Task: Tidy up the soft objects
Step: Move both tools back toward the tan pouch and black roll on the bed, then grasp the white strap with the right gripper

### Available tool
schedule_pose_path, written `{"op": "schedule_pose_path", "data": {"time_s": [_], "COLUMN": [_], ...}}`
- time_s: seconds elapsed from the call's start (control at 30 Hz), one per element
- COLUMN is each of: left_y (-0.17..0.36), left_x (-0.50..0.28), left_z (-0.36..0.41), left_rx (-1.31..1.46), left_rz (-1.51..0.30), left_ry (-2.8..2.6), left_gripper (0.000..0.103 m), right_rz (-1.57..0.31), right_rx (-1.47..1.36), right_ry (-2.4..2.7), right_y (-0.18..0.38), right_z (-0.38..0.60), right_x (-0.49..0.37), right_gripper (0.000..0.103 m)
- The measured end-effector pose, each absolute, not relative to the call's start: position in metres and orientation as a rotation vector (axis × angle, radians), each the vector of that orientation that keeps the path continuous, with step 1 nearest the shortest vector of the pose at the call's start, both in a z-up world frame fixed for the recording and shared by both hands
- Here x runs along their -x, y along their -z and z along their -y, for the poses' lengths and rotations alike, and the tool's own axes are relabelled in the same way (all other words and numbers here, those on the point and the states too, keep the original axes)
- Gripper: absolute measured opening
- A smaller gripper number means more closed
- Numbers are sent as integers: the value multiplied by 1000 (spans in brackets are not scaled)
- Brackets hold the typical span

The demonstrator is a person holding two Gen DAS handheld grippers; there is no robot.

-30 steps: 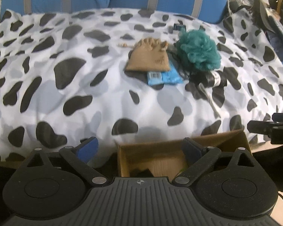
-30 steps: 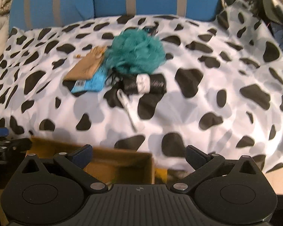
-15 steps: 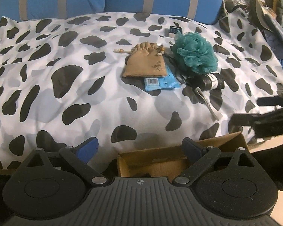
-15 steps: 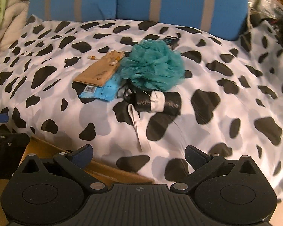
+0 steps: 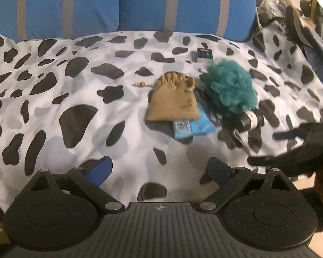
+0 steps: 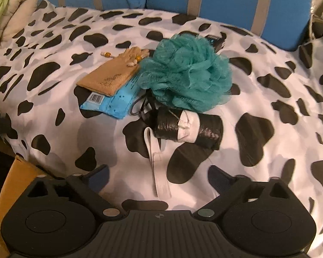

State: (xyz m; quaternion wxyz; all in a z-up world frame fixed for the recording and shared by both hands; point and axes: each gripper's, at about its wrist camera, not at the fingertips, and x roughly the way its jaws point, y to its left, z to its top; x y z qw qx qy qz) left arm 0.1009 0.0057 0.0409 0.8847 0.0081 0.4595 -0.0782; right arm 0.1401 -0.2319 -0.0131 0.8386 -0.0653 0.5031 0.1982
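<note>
- Both grippers are hanging over the near edge of the cow-print blanket [image 6: 269, 99], each with fingers spread wide and nothing between them. So both are released, empty-handed.
- The soft stuff sits in one small pile mid-blanket: teal bath pouf [image 6: 187, 73], tan drawstring pouch [image 6: 109, 77] lying partly on top of a blue packet [image 6: 114, 103], and a black roll with a white band [image 6: 189, 126] touching the pouf's near side. A white strap [image 6: 157, 165] runs from the roll towards the camera.
- From the right gripper [image 6: 159, 176] the roll is basically dead ahead at 12 o'clock, with the pouf right behind it, also at 12. The pouch is off at 11.
- From the left gripper [image 5: 159, 167] the pouch [image 5: 173, 99] is at 12, while the pouf [image 5: 230, 90] and roll [image 5: 247, 120] are out at 1 o'clock and look further away.
- My read: the right one is nearer and better lined up for the roll or pouf. The roll's long axis lies across the view, roughly 9 to 3, so the open fingers would straddle its ends rather than its girth. I'd guess a wrist turn helps there.
- Cardboard box [image 6: 13, 191] corner pokes out at 8 o'clock in the right view, below the blanket edge. Probably the drop-off, but that's a guess.
- Blue striped cushions [image 5: 127, 6] run along the back.
</note>
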Motion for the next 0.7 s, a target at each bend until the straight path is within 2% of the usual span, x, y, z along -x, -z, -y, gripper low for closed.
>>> {"op": "schedule_pose_path", "data": {"time_s": [0.1,0.17,0.3,0.43,0.53,0.7], "left_y": [-42,-43,-43,-40,-37,-36], "left_x": [-112,-118,-129,-133,-136,-137], "left_z": [-8,-9,-14,-14,-14,-13], "left_rx": [-15,-15,15,38,42,67], "left_rz": [-946,-941,-947,-960,-975,-987], "left_ry": [166,162,167,176,182,194], "left_gripper": [97,97,97,97,97,97], "right_rz": [-1074,-1077,-1070,-1067,-1053,-990], "right_rx": [166,180,232,268,327,361], "right_ry": [-426,-424,-411,-433,-427,-429], "right_y": [23,27,34,38,41,31], "right_z": [227,225,219,212,207,207], "right_x": [-145,-147,-150,-148,-145,-139], "right_gripper": [85,70,57,31,18,17]}}
